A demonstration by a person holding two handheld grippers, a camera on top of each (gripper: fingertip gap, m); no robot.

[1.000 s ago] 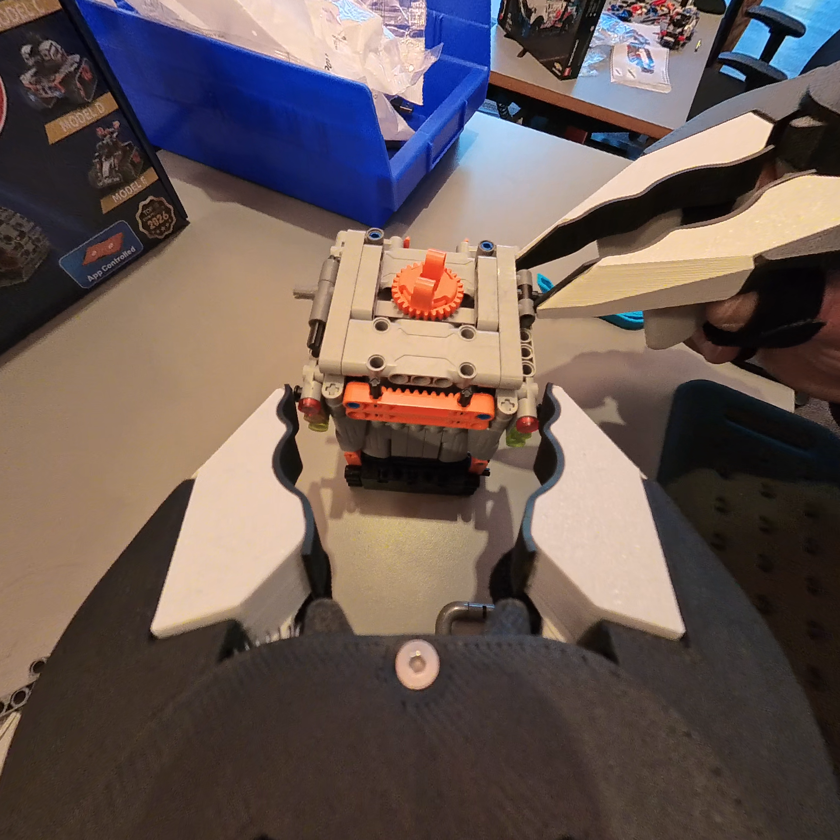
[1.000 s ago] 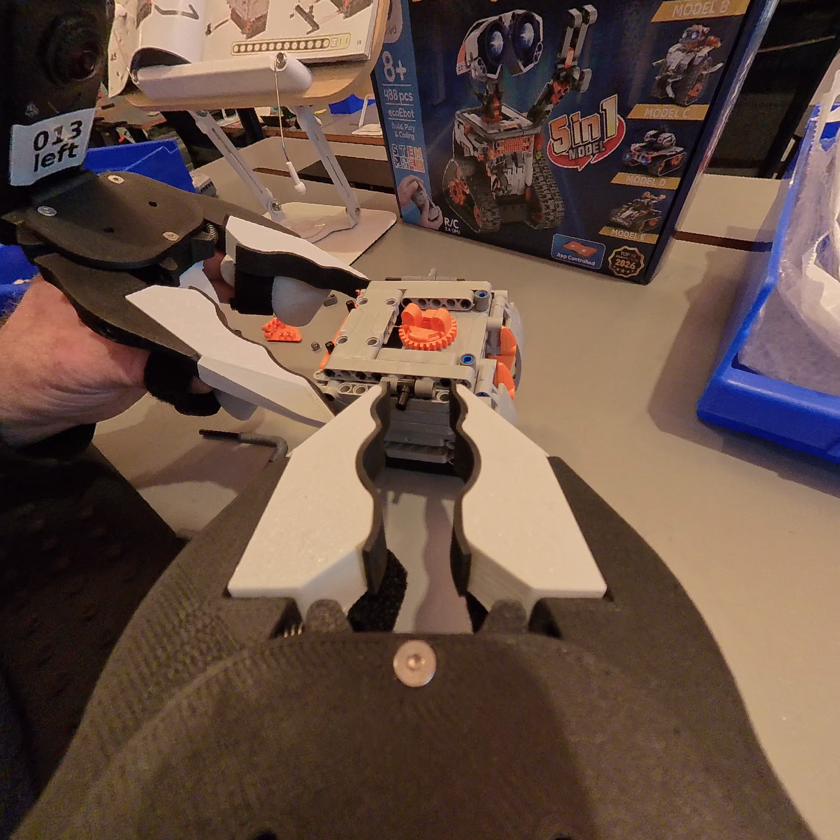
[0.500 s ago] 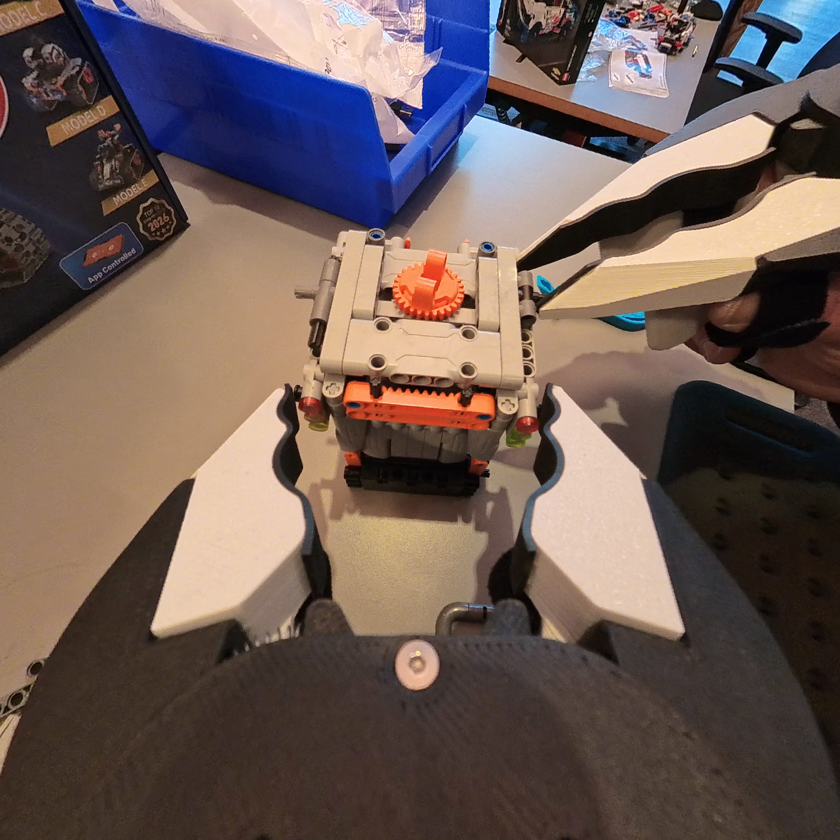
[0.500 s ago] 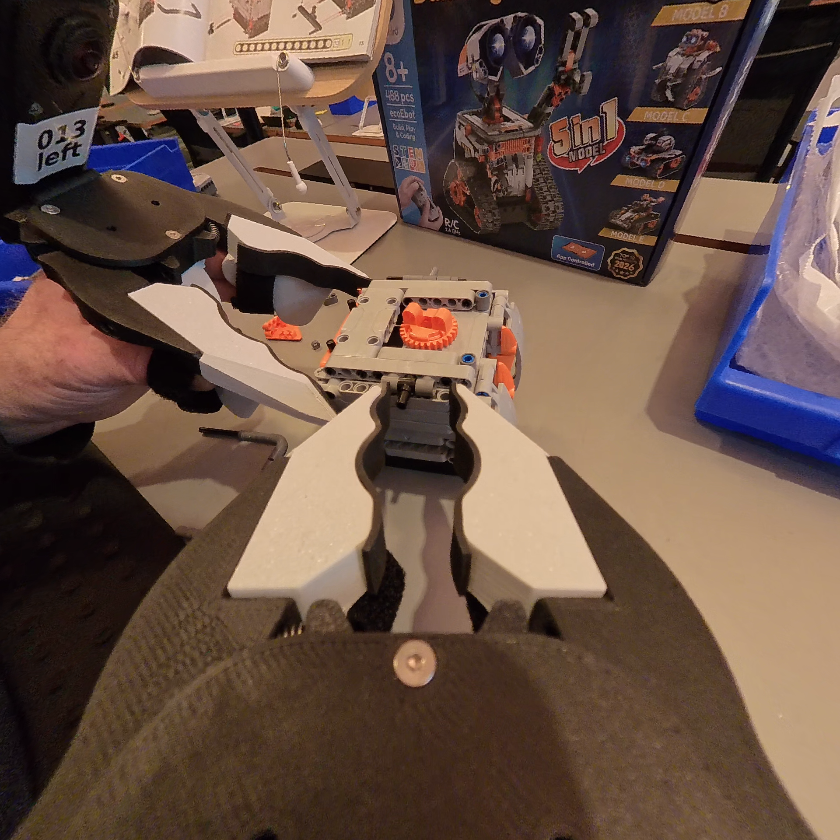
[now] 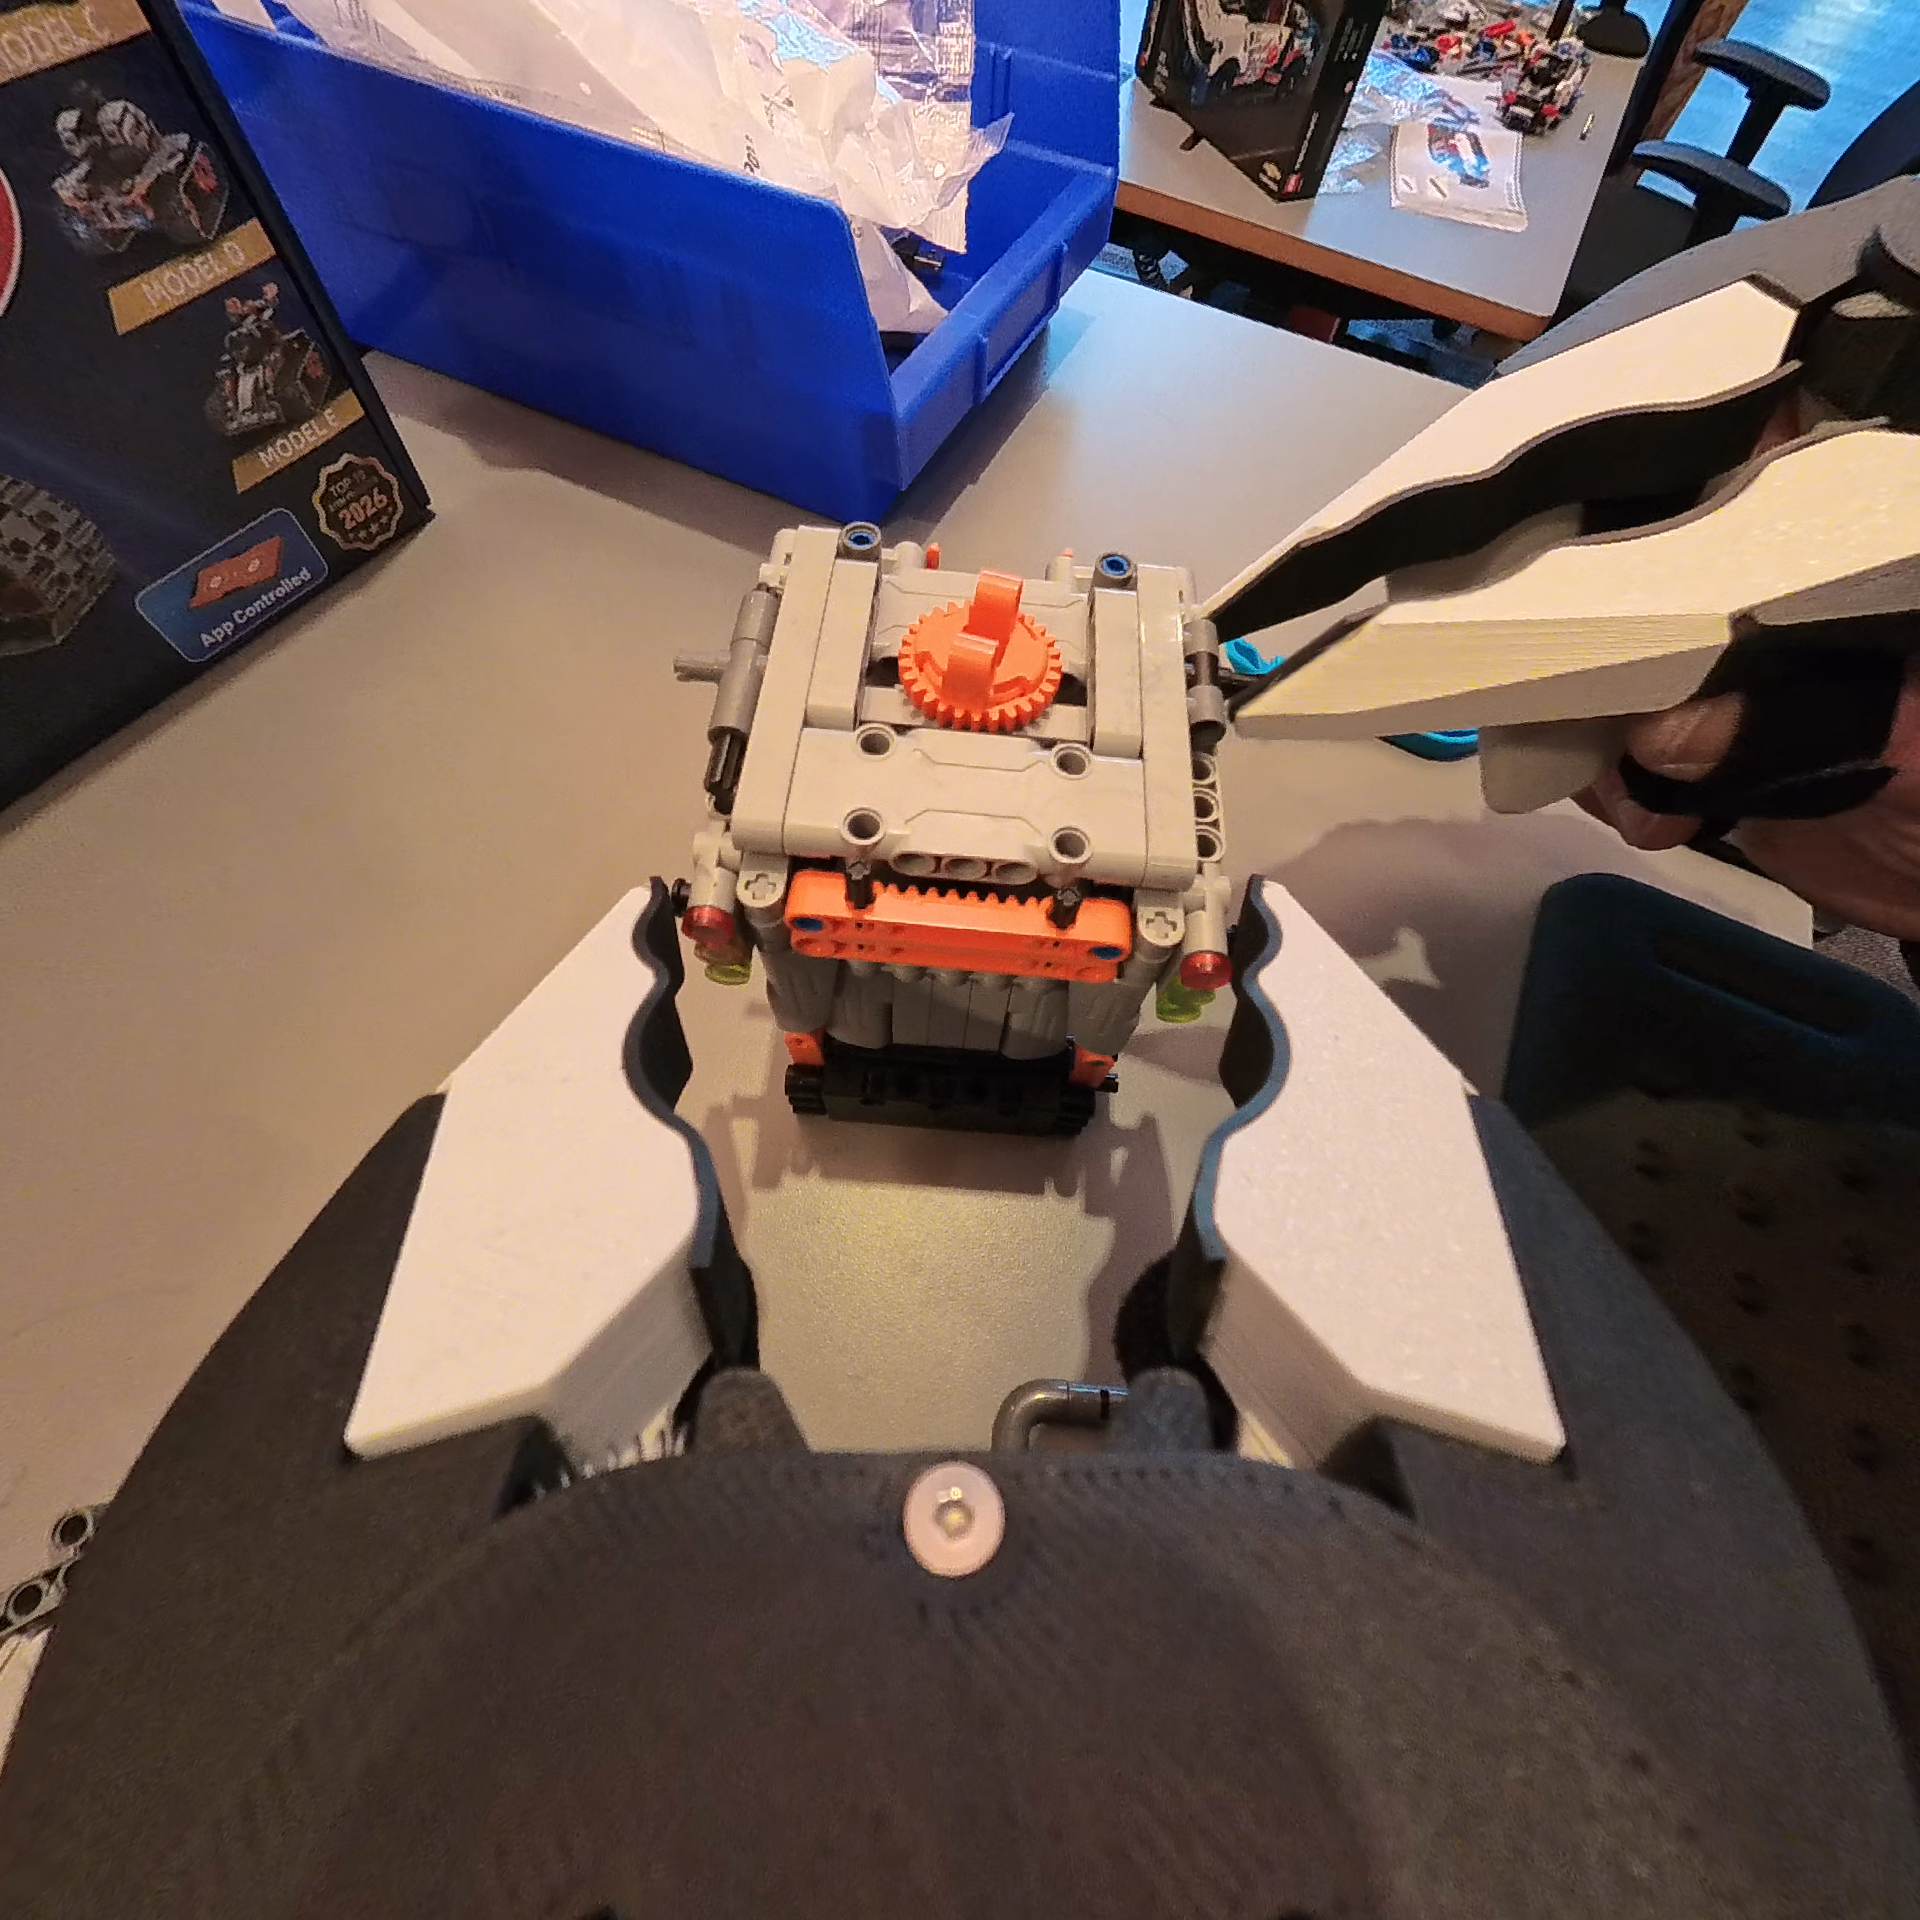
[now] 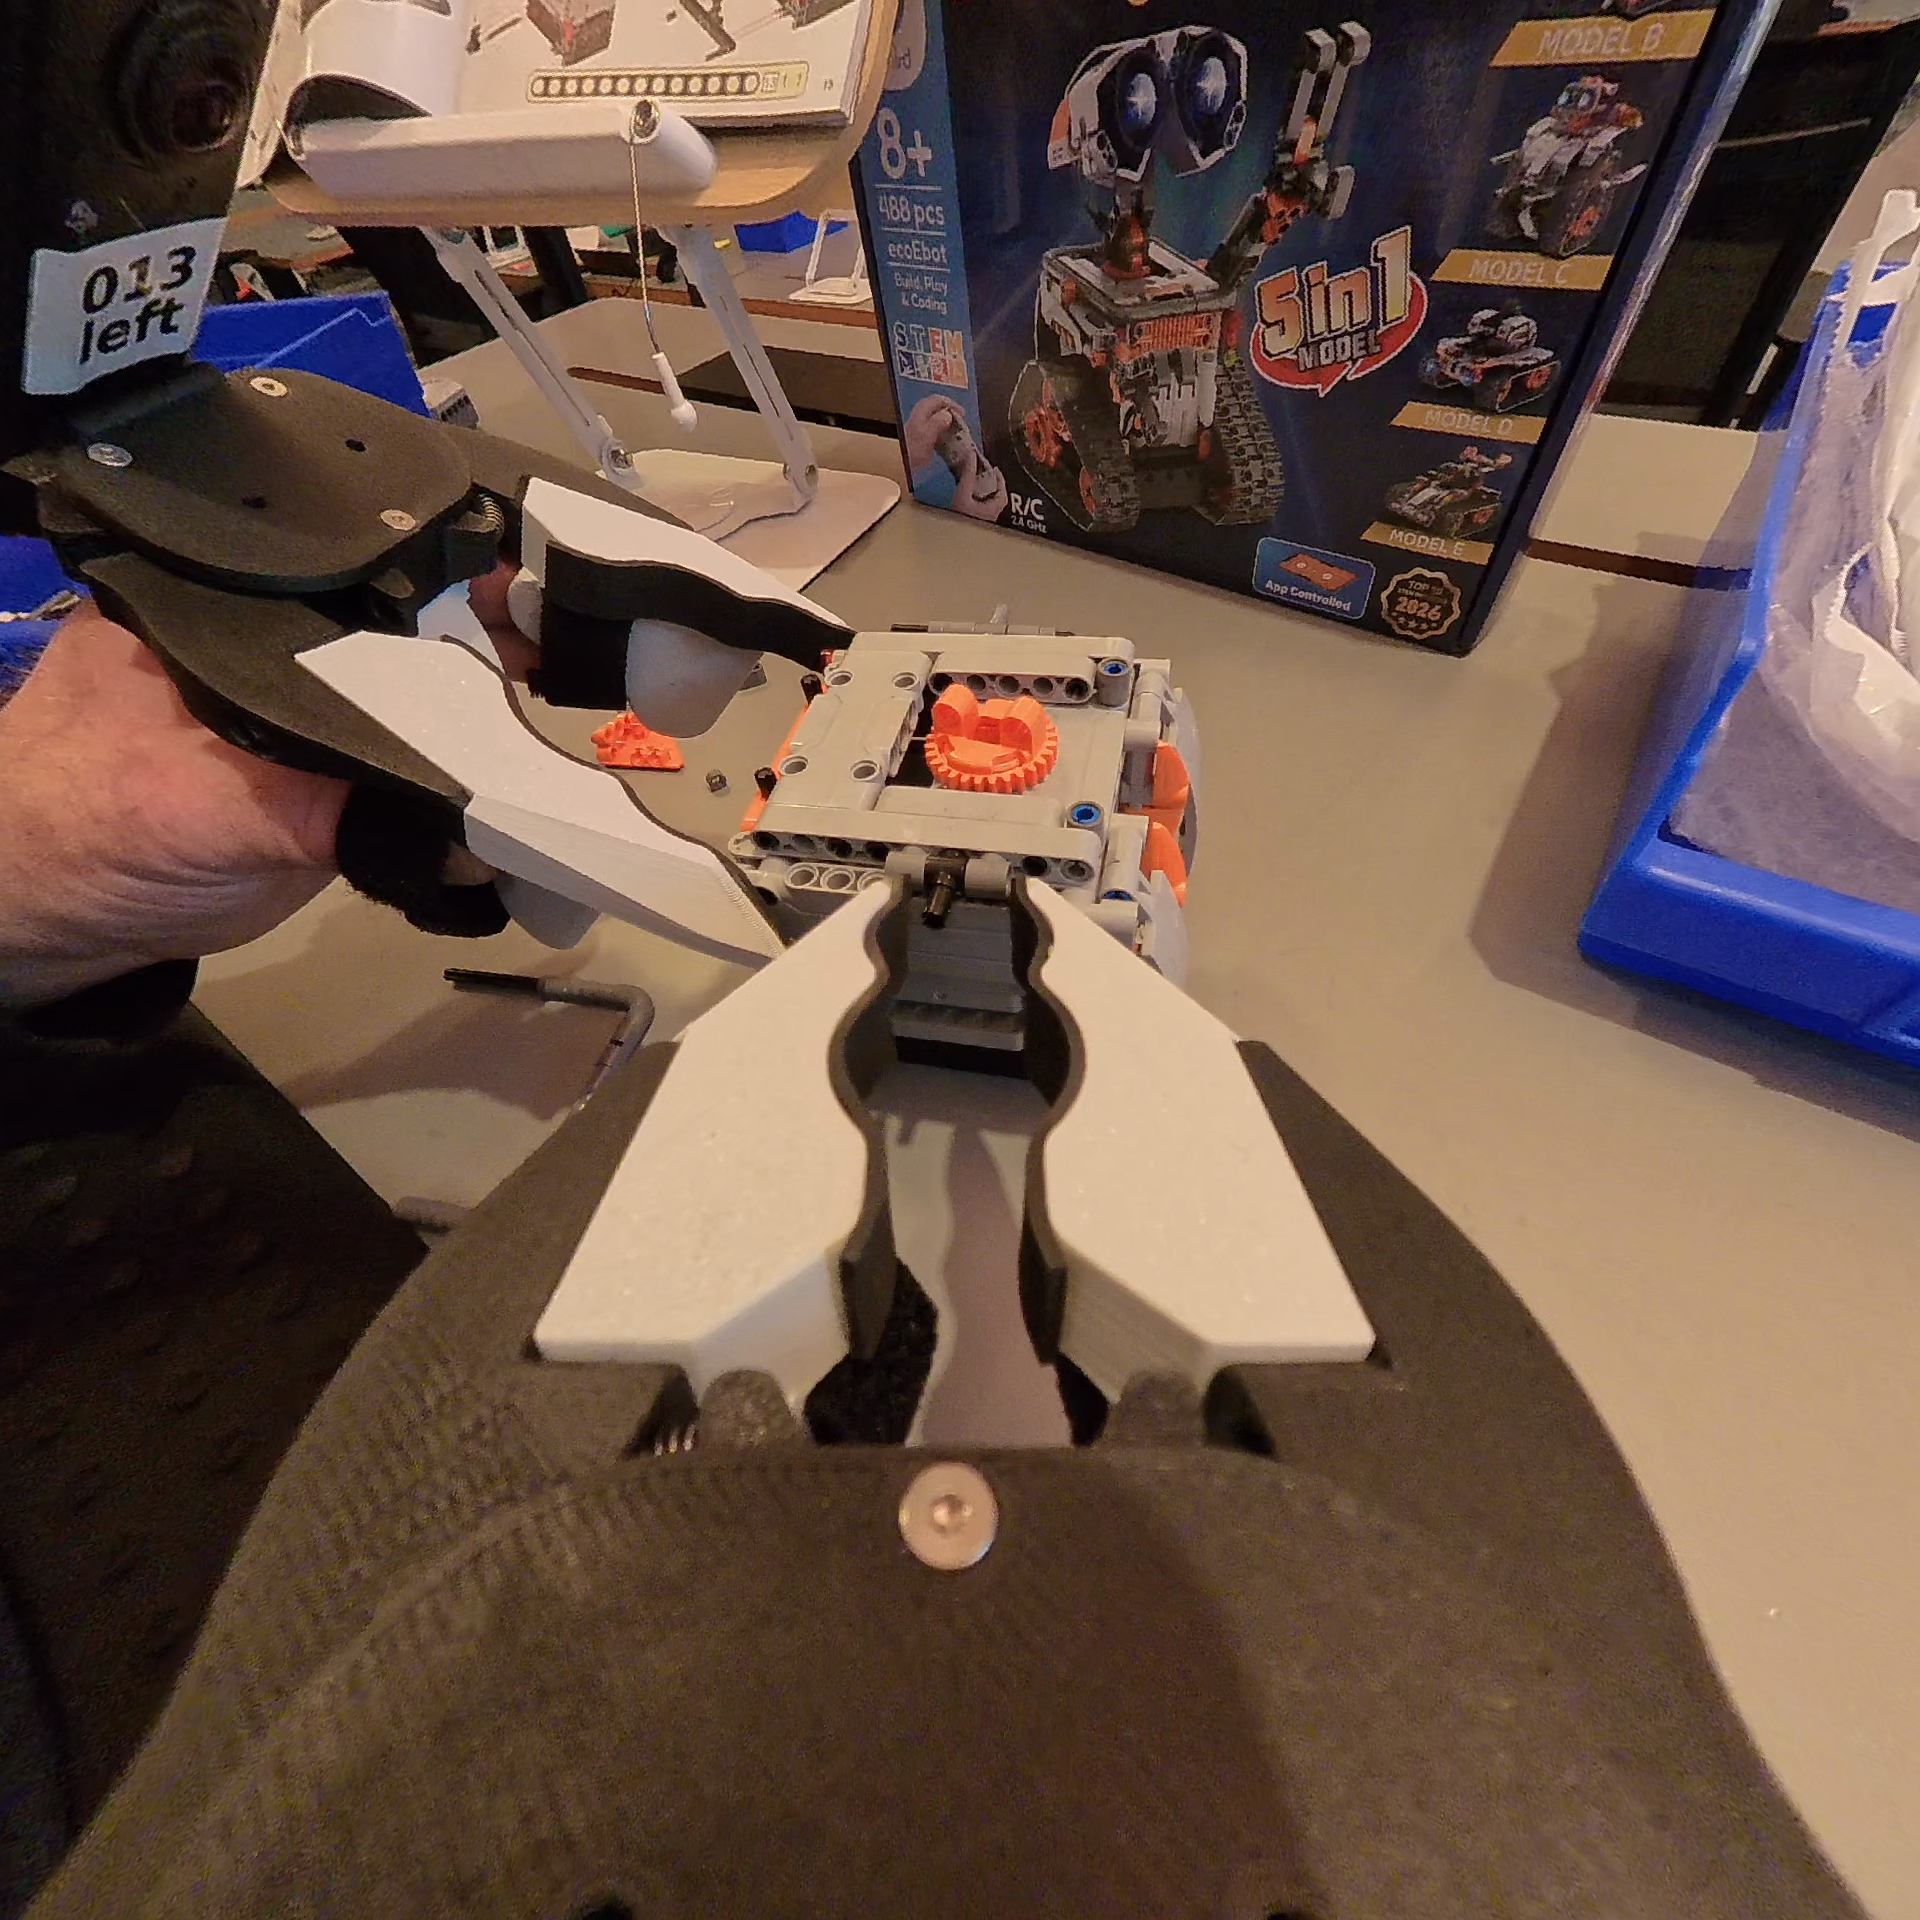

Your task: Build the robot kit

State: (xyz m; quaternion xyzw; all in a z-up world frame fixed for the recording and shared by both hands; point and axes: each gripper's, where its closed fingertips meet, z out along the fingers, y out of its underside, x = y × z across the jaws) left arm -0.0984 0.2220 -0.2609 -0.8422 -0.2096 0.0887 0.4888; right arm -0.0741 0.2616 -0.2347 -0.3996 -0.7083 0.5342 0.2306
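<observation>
A boxy grey brick model with an orange gear on top stands on the grey table. My left gripper is open wide, its tips flanking the model's near end by the red studs; I cannot tell if they touch. It also shows in the right wrist view. My right gripper is nearly closed on a small dark pin piece sticking out of the model's side. It enters the left wrist view from the right.
A blue bin of plastic bags stands behind the model. A dark toy box and a white stand with a booklet stand at the back. A grey L-shaped piece and small orange parts lie beside the model.
</observation>
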